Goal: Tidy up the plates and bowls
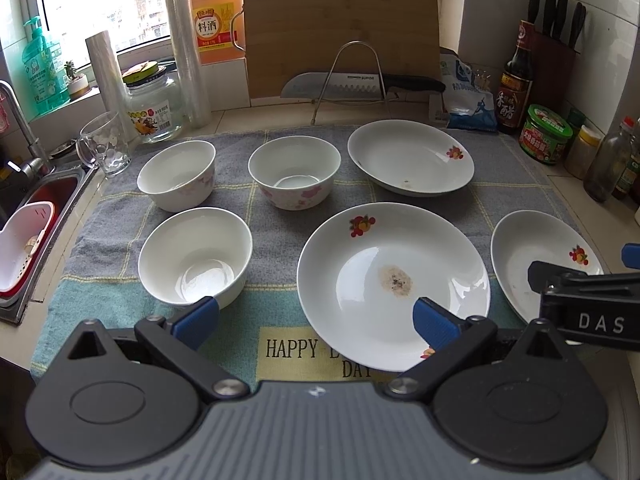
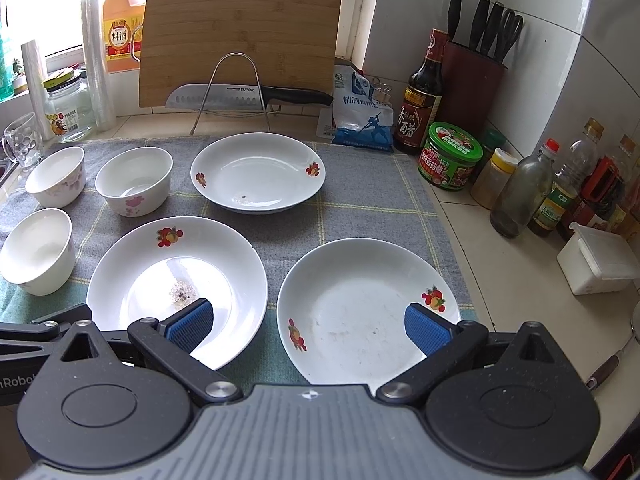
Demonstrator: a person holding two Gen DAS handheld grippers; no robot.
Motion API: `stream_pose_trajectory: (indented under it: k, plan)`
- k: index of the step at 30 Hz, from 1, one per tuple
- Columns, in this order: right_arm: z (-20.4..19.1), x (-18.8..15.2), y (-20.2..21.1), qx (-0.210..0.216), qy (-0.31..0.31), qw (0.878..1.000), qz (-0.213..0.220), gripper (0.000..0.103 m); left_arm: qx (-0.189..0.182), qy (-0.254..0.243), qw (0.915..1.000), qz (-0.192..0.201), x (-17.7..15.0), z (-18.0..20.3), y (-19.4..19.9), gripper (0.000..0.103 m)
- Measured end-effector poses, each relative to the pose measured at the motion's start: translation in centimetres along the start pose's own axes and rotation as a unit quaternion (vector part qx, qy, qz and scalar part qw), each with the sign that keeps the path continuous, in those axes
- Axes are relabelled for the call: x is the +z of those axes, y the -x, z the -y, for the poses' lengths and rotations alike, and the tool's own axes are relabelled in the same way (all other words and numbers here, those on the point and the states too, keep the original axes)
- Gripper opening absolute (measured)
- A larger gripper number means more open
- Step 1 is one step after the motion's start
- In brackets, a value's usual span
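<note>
Three white bowls and three white plates with fruit prints lie apart on a grey-green towel [image 1: 276, 236]. In the left wrist view: near bowl [image 1: 196, 255], far-left bowl [image 1: 177, 174], middle bowl [image 1: 294, 172], stained near plate [image 1: 394, 284], far plate [image 1: 410, 157], right plate [image 1: 536, 264]. My left gripper [image 1: 316, 320] is open and empty, above the towel's front edge. My right gripper [image 2: 308, 322] is open and empty, hovering over the near rims of the stained plate [image 2: 176, 280] and right plate [image 2: 360, 308]. The far plate [image 2: 258, 172] and bowls [image 2: 38, 256] [image 2: 134, 186] [image 2: 56, 182] lie beyond.
A cutting board [image 1: 340, 28], knife [image 1: 352, 84] and wire rack [image 1: 352, 80] stand behind the towel. A glass mug [image 1: 104, 144], jar [image 1: 154, 108] and sink [image 1: 36, 216] are at left. Sauce bottles [image 2: 420, 92], a green-lidded tub [image 2: 450, 156] and a white box [image 2: 596, 264] crowd the right.
</note>
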State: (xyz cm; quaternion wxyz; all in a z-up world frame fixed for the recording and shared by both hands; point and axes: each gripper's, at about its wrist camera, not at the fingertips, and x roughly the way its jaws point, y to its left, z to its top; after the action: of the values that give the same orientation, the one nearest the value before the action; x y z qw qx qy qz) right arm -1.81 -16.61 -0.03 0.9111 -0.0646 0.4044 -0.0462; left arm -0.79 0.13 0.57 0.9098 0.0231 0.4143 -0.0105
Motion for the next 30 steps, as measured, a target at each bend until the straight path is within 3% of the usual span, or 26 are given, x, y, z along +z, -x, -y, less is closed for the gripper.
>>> stream_pose_trajectory:
  k: [30]
  plan:
    - [-0.48,0.02,0.46,-0.011,0.006,1.000,0.004,0.103,-0.005,-0.007,1.0000,0.001,0.39,-0.62,0.29,0.102]
